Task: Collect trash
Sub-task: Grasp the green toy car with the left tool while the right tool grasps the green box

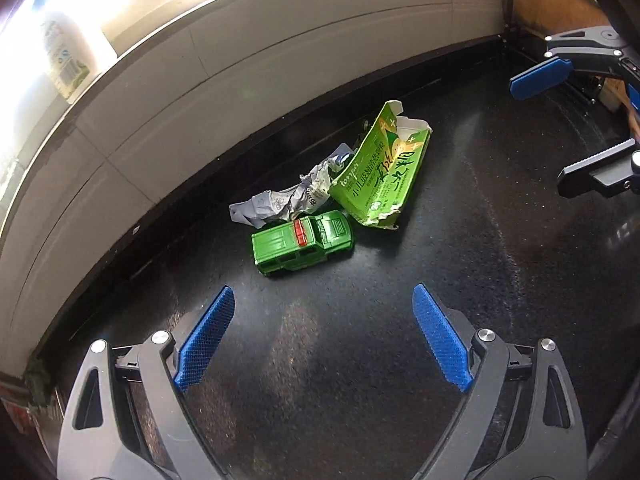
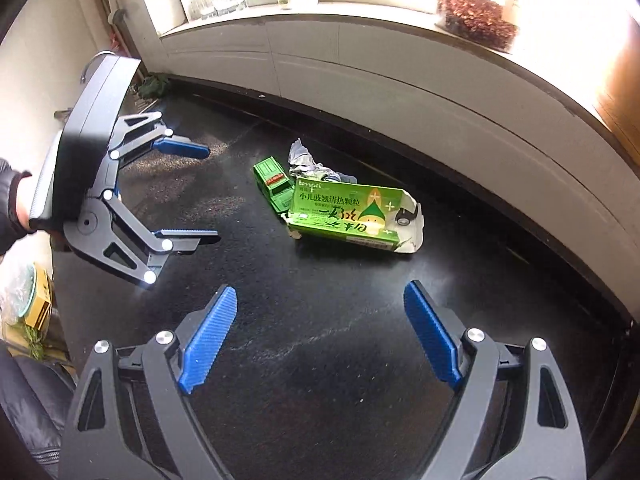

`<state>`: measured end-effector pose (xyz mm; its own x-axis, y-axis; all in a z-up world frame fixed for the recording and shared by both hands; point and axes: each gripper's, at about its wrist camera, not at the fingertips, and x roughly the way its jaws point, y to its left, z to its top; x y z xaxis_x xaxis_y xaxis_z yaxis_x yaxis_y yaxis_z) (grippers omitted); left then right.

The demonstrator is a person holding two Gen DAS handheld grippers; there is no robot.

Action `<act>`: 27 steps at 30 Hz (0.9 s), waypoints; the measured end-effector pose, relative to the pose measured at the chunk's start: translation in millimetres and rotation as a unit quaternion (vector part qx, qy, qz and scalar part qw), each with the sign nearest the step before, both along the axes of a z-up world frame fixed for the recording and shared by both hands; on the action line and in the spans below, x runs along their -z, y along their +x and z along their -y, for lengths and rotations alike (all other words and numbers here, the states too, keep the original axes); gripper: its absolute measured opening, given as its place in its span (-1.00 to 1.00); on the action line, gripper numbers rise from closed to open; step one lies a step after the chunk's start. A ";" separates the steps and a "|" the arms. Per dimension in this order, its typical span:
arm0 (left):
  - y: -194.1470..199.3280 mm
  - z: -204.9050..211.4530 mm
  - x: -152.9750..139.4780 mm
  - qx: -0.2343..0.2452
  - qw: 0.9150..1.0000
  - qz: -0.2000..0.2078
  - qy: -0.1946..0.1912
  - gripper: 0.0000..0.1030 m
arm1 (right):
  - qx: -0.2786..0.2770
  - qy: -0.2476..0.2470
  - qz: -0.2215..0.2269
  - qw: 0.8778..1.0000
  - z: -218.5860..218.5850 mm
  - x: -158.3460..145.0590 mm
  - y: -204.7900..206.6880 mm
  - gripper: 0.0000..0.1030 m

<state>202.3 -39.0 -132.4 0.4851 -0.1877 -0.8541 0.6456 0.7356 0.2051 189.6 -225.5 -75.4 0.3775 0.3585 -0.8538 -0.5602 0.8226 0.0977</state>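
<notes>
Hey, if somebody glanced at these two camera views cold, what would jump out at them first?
The bright green torn medicine box in the middle of the dark countertop grabs the eye first, with a green toy car right beside it and crumpled paper tucked behind both. Next, the blue pads of the open left hand-held gripper and right hand-held gripper, both empty, short of the pile.

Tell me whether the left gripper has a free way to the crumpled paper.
Probably not straight on. The left gripper is open, but the green toy car lies between it and the crumpled paper, and the green box crowds the paper's right side.
</notes>
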 end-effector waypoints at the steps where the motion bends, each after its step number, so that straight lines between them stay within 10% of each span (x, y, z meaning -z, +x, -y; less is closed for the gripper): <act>1: 10.1 0.5 3.9 0.011 1.000 -0.001 -0.001 0.71 | -0.009 -0.008 -0.001 1.000 -1.2 7.1 8.5 0.61; 10: 69.0 8.4 35.5 0.094 0.994 -0.049 -0.006 0.71 | -0.093 -0.052 -0.022 0.994 -16.0 65.3 67.8 0.54; 20: 63.9 8.5 45.9 0.104 0.991 -0.078 -0.016 0.52 | -0.120 -0.046 -0.049 0.991 -17.6 83.1 70.9 -0.52; 27: 9.5 15.1 37.4 0.067 0.994 -0.080 -0.016 0.51 | -0.108 -0.036 -0.043 0.993 -14.0 62.3 27.5 -0.64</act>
